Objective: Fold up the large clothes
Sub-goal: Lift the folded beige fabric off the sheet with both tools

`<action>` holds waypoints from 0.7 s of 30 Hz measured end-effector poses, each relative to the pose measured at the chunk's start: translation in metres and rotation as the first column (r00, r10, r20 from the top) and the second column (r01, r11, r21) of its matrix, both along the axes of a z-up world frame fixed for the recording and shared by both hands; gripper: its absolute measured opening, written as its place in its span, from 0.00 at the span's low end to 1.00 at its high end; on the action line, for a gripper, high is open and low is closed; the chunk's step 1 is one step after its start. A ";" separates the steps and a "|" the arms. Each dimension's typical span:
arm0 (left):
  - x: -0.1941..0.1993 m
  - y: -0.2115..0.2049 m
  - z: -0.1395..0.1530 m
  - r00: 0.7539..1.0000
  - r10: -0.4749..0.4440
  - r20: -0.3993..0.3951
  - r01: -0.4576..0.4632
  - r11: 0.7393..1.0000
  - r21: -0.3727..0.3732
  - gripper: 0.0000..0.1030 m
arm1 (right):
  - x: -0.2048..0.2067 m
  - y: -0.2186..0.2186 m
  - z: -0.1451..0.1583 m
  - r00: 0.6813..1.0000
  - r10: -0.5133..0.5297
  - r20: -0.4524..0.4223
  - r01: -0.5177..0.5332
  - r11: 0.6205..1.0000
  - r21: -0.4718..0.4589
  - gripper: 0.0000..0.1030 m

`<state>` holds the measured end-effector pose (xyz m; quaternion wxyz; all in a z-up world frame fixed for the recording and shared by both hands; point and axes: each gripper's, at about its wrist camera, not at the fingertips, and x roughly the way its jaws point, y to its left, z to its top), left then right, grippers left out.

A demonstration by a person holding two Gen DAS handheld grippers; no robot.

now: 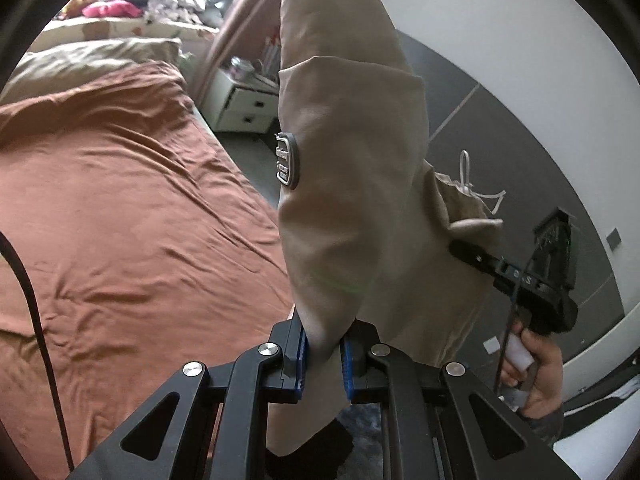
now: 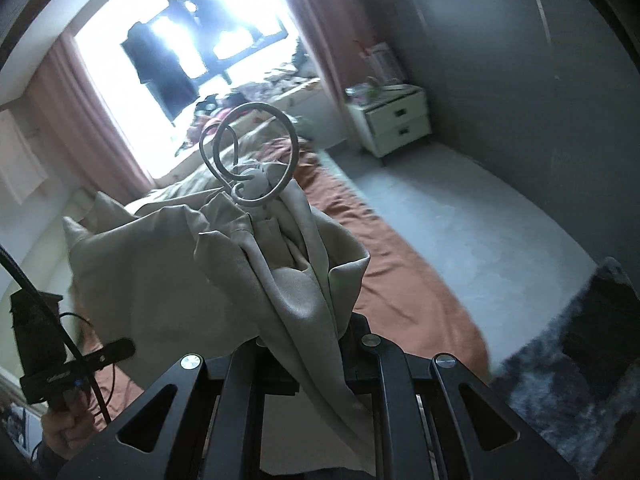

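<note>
A large beige garment (image 1: 352,152) with a grey rubber patch (image 1: 287,160) and a white drawstring (image 1: 468,184) hangs in the air beside the bed. My left gripper (image 1: 323,354) is shut on a fold of it between its blue pads. My right gripper (image 1: 460,246) shows at the right of the left wrist view, gripping the drawstring end, with a hand (image 1: 532,372) on its handle. In the right wrist view the beige garment (image 2: 224,264) bunches over my right gripper (image 2: 316,344), shut on the cloth, and the drawstring (image 2: 256,152) loops above. The left gripper (image 2: 116,350) is at lower left.
A bed with a rust-brown sheet (image 1: 120,208) lies to the left, a beige pillow (image 1: 88,60) at its head. A white nightstand (image 2: 390,120) stands against the grey wall. A dark shaggy rug (image 2: 580,380) lies on the floor. Clothes are heaped by the bright window (image 2: 184,40).
</note>
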<state>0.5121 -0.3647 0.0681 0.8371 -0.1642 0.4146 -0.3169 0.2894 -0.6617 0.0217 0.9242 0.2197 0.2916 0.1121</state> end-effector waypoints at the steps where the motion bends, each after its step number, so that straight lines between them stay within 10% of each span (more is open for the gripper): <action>1: 0.004 -0.006 -0.004 1.000 -0.007 -0.010 0.007 1.000 0.002 0.14 | 0.004 0.000 -0.003 1.000 -0.010 -0.010 0.010 1.000 -0.003 0.08; 15: 0.122 -0.041 -0.098 0.989 -0.022 -0.148 0.035 0.996 0.082 0.14 | 0.132 0.054 -0.028 0.979 -0.103 -0.178 0.096 0.994 -0.046 0.09; 21: 0.175 -0.045 -0.147 0.978 -0.003 -0.207 0.031 0.991 0.133 0.24 | 0.196 0.087 -0.039 0.942 -0.194 -0.275 0.171 0.980 -0.105 0.30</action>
